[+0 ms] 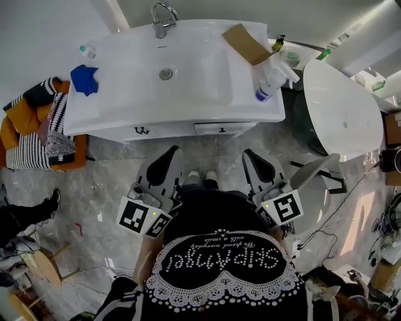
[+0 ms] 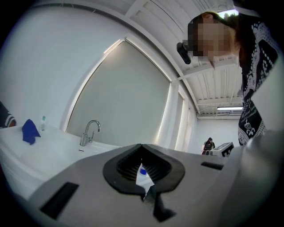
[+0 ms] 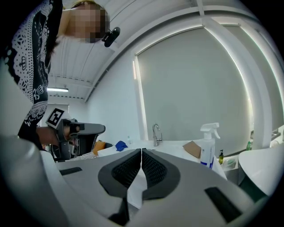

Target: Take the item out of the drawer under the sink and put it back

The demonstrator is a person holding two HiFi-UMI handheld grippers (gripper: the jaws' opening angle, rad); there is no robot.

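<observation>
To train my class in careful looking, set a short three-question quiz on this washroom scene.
1. True or false: the spray bottle stands upright on the sink counter.
2. The right claw holds: A) a sponge, B) nothing, C) a cup.
3. What colour is the cloth left of the faucet?
Key: 1 true; 2 B; 3 blue.

Drawer point(image 1: 216, 128): we see just its front edge, inside hidden. Thru left gripper point(image 2: 142, 150) gap, a white-blue sliver point(image 2: 143, 175) we can't ID. Bystander's leg point(image 1: 25, 216) cut off at edge.
</observation>
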